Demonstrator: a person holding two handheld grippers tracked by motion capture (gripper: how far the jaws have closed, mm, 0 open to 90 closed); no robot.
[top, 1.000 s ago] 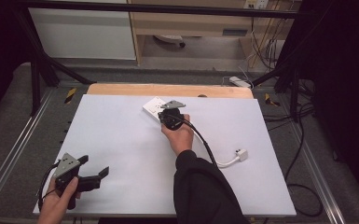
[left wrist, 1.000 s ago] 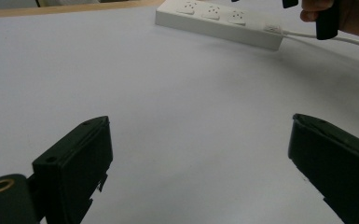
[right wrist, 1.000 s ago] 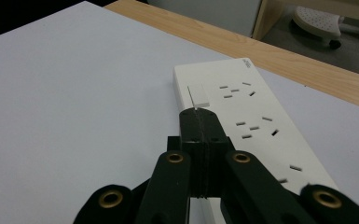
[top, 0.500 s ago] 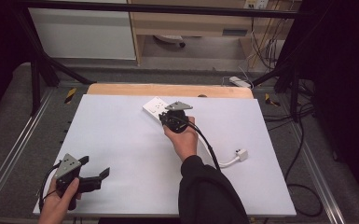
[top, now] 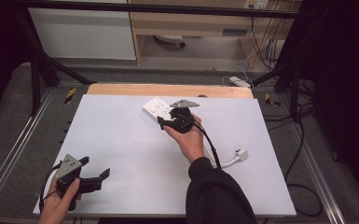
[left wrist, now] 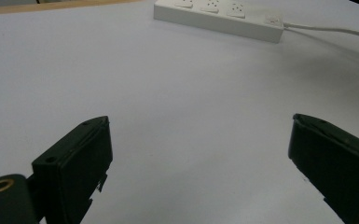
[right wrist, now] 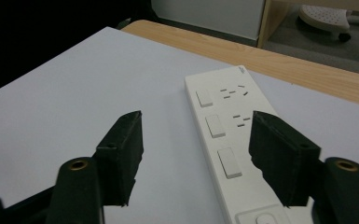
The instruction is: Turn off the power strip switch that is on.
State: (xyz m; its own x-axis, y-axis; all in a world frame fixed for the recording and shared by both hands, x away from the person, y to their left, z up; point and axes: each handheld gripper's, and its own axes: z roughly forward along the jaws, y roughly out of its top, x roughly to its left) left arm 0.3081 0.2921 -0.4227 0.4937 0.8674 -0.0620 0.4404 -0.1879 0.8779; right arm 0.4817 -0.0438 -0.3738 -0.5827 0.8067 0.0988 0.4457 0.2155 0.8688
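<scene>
Right gripper (right wrist: 196, 140) hovers with jaws spread over the white power strip (right wrist: 226, 135); left gripper (left wrist: 200, 163), jaws also released, sits near the table's (top: 121, 140) front corner

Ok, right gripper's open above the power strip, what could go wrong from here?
1. The right gripper fingers straddle the power strip off-centre, so one finger could land on a switch.
2. The strip's cord runs under the forearm and could snag.
3. The left gripper sits far off, so the strip may slide.
</scene>
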